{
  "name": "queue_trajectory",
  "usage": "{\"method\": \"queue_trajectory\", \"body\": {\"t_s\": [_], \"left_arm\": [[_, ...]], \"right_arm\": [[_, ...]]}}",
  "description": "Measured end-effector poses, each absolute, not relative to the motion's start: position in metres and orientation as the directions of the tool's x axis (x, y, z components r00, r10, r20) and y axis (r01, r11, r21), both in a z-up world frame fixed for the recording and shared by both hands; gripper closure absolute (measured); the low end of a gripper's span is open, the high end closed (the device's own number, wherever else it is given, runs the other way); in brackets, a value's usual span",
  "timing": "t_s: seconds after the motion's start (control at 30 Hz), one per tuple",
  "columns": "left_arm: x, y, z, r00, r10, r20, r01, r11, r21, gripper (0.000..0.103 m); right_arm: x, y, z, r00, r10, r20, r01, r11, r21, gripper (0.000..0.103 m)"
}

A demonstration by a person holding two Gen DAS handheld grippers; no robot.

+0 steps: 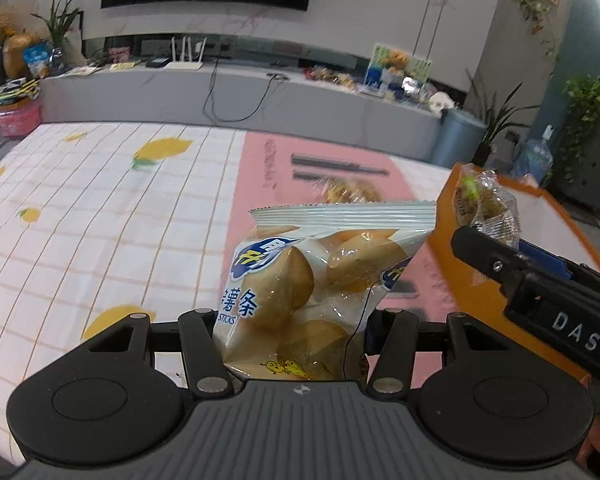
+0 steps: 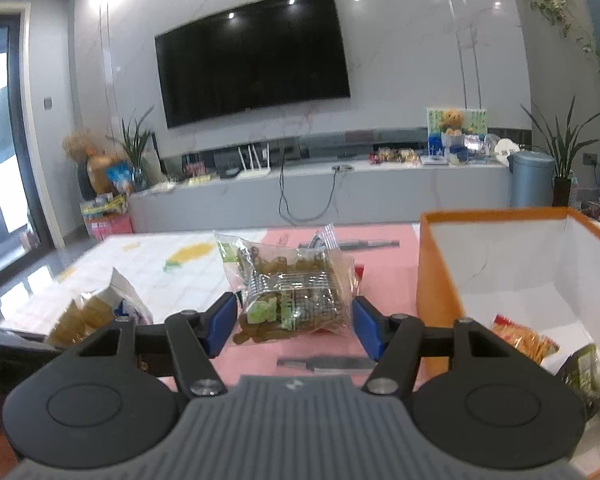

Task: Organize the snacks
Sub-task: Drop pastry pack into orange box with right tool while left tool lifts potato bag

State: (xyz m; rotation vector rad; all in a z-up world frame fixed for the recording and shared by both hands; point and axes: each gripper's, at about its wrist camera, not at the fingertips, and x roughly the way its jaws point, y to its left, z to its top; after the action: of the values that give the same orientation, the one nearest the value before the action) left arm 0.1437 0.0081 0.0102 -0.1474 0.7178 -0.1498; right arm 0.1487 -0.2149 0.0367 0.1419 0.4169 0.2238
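My left gripper [image 1: 290, 332] is shut on a potato-stick snack bag [image 1: 320, 280] with a white and blue label, held upright above the table. My right gripper [image 2: 294, 322] is shut on a clear raisin packet [image 2: 292, 288] with a green label, lifted above the pink mat. The same packet [image 1: 488, 208] and the right gripper [image 1: 484, 240] show at the right of the left wrist view, near the orange box [image 1: 448, 216]. The orange box [image 2: 432, 280] has a white inside and holds a red-orange snack pack [image 2: 524, 340] and a dark green pack [image 2: 584, 372]. The left gripper's bag [image 2: 96, 312] shows low left in the right wrist view.
A lemon-print tablecloth [image 1: 100, 216] and a pink mat [image 1: 268, 168] cover the table. Another snack pack [image 1: 352, 192] lies on the mat behind the bag. A knife picture [image 2: 328, 364] is printed on the mat. A grey TV bench [image 2: 320, 192] stands beyond the table.
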Motion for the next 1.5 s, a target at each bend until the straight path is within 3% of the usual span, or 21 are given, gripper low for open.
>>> {"method": "queue_trajectory", "body": {"t_s": [0.43, 0.77, 1.1, 1.27, 1.43, 1.5], "left_arm": [[0.155, -0.022, 0.036, 0.767, -0.29, -0.572, 0.186, 0.954, -0.235, 0.042], [0.167, -0.046, 0.029, 0.743, -0.337, -0.578, 0.238, 0.941, -0.243, 0.042], [0.169, -0.052, 0.016, 0.734, -0.321, -0.598, 0.249, 0.947, -0.203, 0.042], [0.164, -0.056, 0.016, 0.728, -0.326, -0.603, 0.257, 0.945, -0.201, 0.042], [0.154, -0.06, 0.02, 0.716, -0.346, -0.607, 0.262, 0.938, -0.226, 0.042], [0.15, -0.064, 0.027, 0.723, -0.342, -0.6, 0.266, 0.94, -0.214, 0.042]], "right_arm": [[0.15, -0.324, 0.086, 0.896, 0.129, -0.425, 0.006, 0.954, 0.301, 0.041], [0.205, -0.363, 0.049, 0.794, 0.034, -0.607, 0.118, 0.971, 0.208, 0.041], [0.221, -0.371, 0.03, 0.677, -0.171, -0.716, 0.228, 0.973, -0.016, 0.04], [0.209, -0.366, 0.04, 0.689, -0.224, -0.689, 0.229, 0.97, -0.086, 0.018], [0.181, -0.362, 0.066, 0.766, -0.171, -0.62, 0.214, 0.977, -0.004, 0.007], [0.171, -0.36, 0.077, 0.796, -0.139, -0.589, 0.172, 0.985, 0.0, 0.007]]}}
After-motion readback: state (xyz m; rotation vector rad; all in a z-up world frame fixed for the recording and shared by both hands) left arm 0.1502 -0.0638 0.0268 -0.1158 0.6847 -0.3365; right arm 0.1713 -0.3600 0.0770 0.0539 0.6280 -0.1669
